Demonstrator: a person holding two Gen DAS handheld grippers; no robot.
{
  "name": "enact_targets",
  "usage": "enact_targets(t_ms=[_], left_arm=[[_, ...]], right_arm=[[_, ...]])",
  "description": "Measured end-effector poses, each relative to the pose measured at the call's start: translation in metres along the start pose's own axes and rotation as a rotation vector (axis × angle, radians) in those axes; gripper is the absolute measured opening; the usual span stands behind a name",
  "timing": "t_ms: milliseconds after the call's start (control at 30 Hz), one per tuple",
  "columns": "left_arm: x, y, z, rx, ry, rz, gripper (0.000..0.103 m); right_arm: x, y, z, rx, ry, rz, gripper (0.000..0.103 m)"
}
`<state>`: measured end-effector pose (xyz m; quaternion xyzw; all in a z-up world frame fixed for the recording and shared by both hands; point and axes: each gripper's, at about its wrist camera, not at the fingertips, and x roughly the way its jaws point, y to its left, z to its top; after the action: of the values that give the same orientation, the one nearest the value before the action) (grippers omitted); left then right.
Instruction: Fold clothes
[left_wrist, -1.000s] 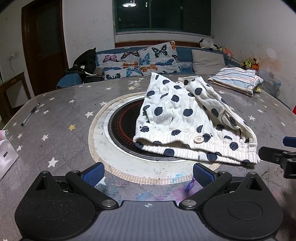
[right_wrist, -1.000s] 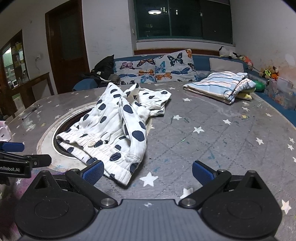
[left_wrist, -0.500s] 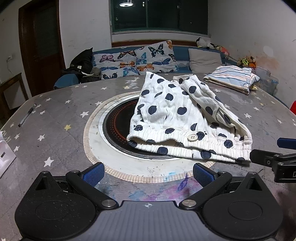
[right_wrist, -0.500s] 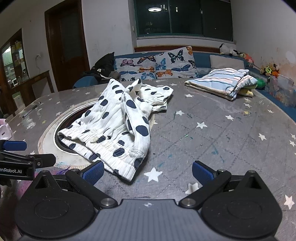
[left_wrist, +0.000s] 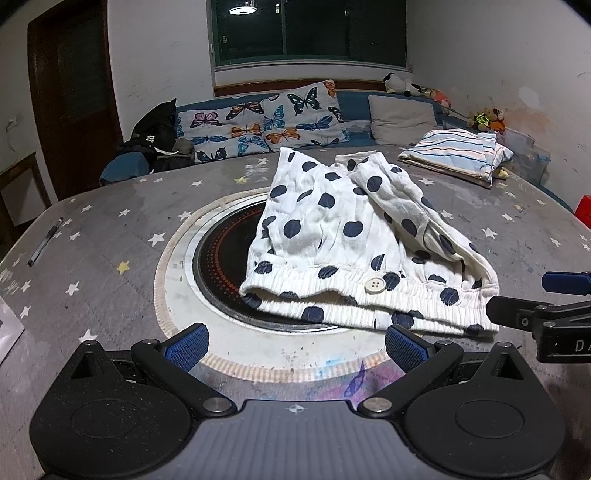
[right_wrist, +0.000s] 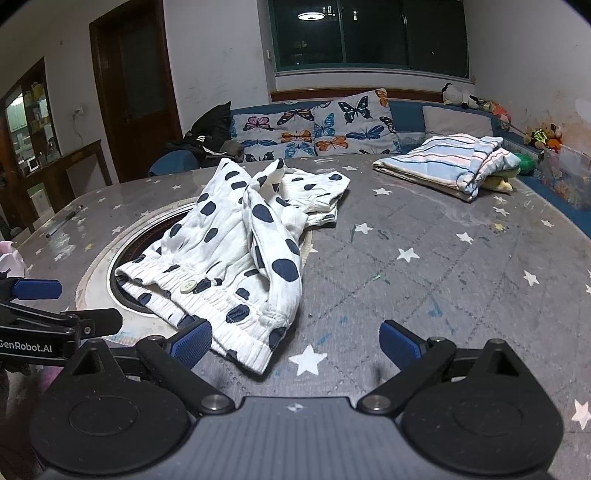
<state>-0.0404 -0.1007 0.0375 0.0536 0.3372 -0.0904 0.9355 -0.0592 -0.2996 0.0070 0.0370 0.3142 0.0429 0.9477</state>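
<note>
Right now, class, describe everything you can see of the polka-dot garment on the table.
The polka-dot garment is white with dark blue dots, of soft crinkled cloth. It has a ribbed elastic waistband with one pale button. It lies unfolded and rumpled on the star-patterned table, partly over the round black inset, waistband toward the cameras. One part is flipped diagonally across the top. Neither open claw, left or right, holds it.

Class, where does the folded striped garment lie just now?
In both wrist views the folded striped garment lies at the table's far right, apart from the polka-dot shorts, before the butterfly cushions.
</note>
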Motion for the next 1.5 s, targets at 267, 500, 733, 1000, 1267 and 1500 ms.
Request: enact_targets(t_ms=[267,500,733,1000,1267,1500], left_arm=[[0.014,0.010,0.016,-0.004,-0.008,0.011,0.103],[0.034,0.031,0.033,-0.034,-0.022,0.010,0.099],[0.069,0.046,0.048,-0.047,0.019,-0.021,0.077],[0.093,0.047,0.048,-0.013,0.060,-0.068,0.077],[0.099,0.050,0.047,-0.032,0.074,-0.162,0.041],[0.088,0.052,0.047,-0.061,0.059,-0.211,0.018]], right_arm=[[0.009,0.001,0.008,-0.011,0.006,0.014,0.096],[0.022,-0.001,0.014,-0.002,0.032,0.050,0.088],[0.034,-0.005,0.021,0.020,0.048,0.085,0.076],[0.046,-0.009,0.022,0.042,0.079,0.130,0.056],[0.053,-0.014,0.024,0.060,0.091,0.148,0.039],[0.048,-0.017,0.026,0.062,0.085,0.165,0.017]])
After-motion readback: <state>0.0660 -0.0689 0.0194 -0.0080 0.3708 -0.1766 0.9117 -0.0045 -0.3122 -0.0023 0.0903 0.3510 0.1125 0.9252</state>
